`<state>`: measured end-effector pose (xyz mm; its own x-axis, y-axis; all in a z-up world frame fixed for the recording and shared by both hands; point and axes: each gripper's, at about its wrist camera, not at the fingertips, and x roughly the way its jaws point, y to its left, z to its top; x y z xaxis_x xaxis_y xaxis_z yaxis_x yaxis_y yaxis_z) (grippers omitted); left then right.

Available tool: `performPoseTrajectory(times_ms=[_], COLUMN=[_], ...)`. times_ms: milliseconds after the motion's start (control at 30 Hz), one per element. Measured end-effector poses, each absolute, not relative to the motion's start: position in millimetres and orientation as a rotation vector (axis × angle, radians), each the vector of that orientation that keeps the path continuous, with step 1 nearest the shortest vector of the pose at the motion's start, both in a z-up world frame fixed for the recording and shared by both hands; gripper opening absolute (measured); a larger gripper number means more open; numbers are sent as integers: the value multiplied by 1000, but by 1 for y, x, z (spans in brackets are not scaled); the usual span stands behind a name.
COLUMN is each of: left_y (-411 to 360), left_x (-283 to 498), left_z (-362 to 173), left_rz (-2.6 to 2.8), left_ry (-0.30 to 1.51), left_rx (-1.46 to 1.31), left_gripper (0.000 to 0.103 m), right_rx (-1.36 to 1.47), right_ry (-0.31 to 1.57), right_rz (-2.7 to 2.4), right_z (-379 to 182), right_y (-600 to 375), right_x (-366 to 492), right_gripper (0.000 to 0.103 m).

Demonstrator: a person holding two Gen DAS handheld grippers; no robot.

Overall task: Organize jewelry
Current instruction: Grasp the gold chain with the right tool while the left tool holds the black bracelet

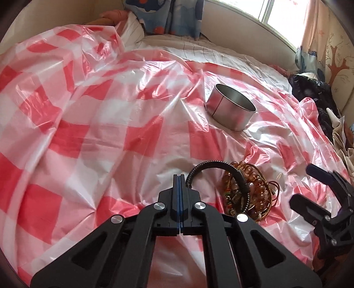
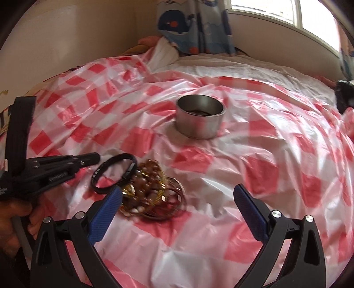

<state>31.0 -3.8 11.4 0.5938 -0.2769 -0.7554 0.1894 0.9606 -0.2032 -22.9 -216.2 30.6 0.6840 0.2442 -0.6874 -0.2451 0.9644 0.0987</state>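
A pile of amber bead bracelets and thin bangles (image 1: 250,192) (image 2: 152,195) lies on the red-and-white checked plastic sheet (image 1: 88,137) (image 2: 254,168). A black braided bracelet (image 1: 221,168) (image 2: 115,172) leans on the pile's left side. A round metal tin (image 1: 230,108) (image 2: 200,116) stands open farther back, with something dark at its bottom. My left gripper (image 1: 179,177) (image 2: 95,157) is shut and empty, its tips just left of the black bracelet. My right gripper (image 2: 179,195) (image 1: 309,183) is open, its left finger (image 2: 106,210) beside the pile.
The sheet covers a bed with a striped white cover (image 1: 199,51). A blue whale-print curtain (image 2: 194,26) and a window (image 2: 287,13) are behind. Dark clothes (image 1: 314,88) lie at the right edge.
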Motion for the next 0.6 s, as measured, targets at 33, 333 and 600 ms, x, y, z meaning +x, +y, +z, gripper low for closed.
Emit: performPoseTrajectory(times_ms=[33, 333, 600], left_y=[-7, -24, -21], left_x=[32, 36, 29], left_z=[11, -6, 5], left_rz=[-275, -280, -345], left_ry=[894, 944, 920], left_rx=[-93, -26, -50], left_gripper=[6, 41, 8], right_rx=[-3, 66, 201], right_ry=[773, 890, 927], right_rz=[287, 396, 496], right_z=[30, 8, 3], right_y=[-213, -209, -214], right_x=[-20, 18, 25], right_gripper=[92, 53, 11])
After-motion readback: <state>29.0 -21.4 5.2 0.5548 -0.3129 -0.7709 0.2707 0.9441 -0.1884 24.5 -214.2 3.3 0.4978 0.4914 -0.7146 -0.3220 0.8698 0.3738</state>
